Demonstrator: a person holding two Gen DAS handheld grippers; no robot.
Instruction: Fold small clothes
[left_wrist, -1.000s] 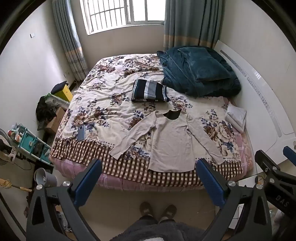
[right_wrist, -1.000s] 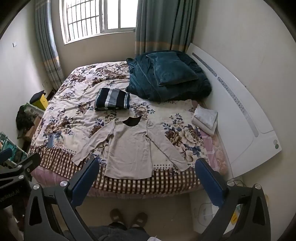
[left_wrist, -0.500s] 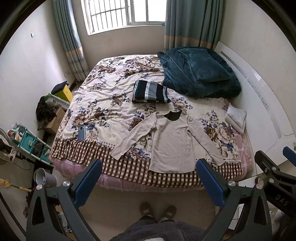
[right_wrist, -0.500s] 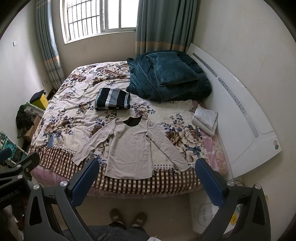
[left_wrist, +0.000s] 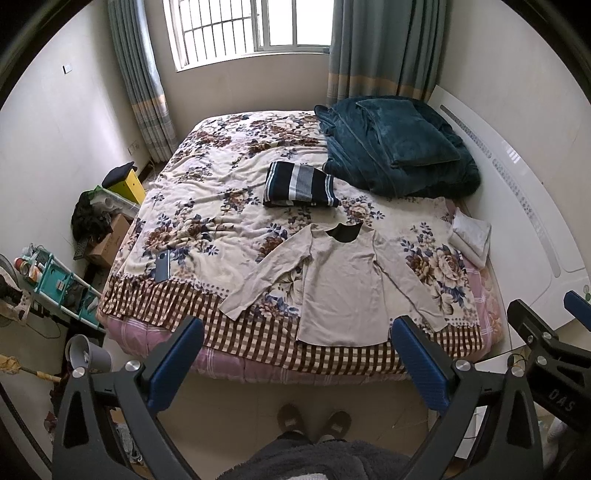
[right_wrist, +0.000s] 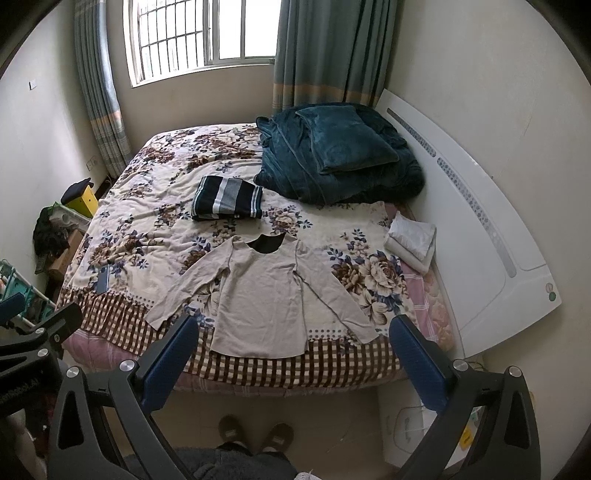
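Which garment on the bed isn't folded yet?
The beige long-sleeve top, spread flat with sleeves out at the bed's near edge. The striped one and the white one are already folded.

We observe a beige long-sleeved top (left_wrist: 340, 288) lying flat, sleeves spread, at the near edge of the bed (left_wrist: 221, 206). A folded striped garment (left_wrist: 299, 184) sits beyond it. The left gripper (left_wrist: 295, 365) hangs above the floor, jaws wide apart, holding nothing.
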